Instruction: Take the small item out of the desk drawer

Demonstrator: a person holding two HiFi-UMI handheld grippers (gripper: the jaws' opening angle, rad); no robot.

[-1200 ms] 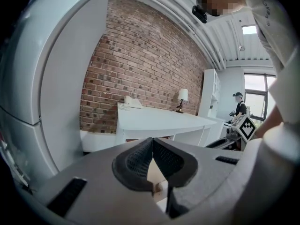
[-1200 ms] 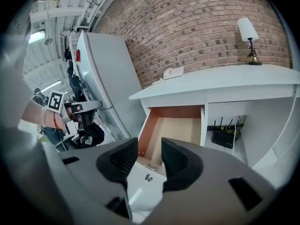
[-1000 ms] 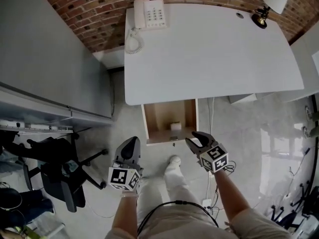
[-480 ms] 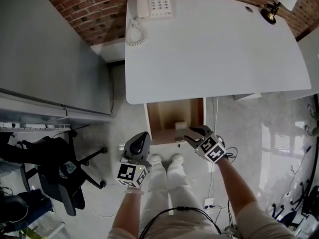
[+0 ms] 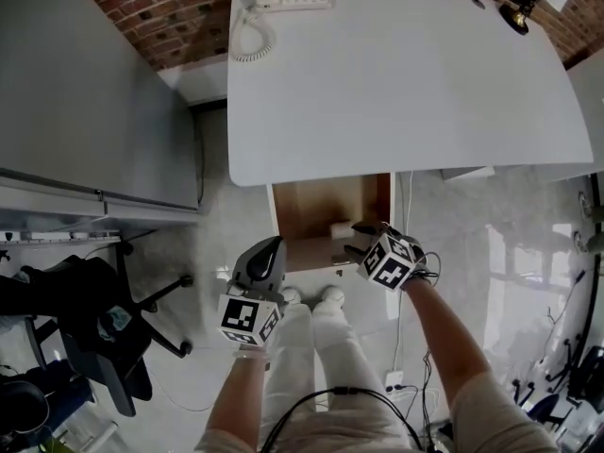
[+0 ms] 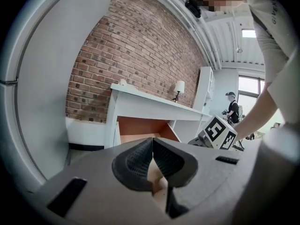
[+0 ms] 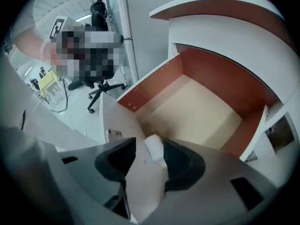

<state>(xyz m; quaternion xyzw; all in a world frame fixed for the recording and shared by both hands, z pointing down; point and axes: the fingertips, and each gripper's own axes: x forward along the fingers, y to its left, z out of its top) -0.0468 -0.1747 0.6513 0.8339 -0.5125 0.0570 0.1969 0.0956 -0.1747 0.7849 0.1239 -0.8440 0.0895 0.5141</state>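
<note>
A big white desk (image 5: 396, 74) fills the top of the head view. Its wooden drawer (image 5: 311, 206) is pulled out from under the front edge, near the middle of the picture, so a tool can reach inside from above. The left gripper (image 5: 272, 248) hangs at the lower left of the drawer, outside it. Its jaws are pressed together with nothing in them. It probably waits there to stay out of the way, since this job seems to need only one tool. The right gripper (image 5: 355, 238) tips down over the drawer's lower right corner. Its jaws have just been opening and now stand wide apart, likely to make room for the grab. The small white block (image 7: 153, 149) lies on the drawer floor in that corner. In the right gripper view it sits between the two jaws, close to the right-hand one. The pads do not seem to squeeze it yet, so it is not picked up.
</note>
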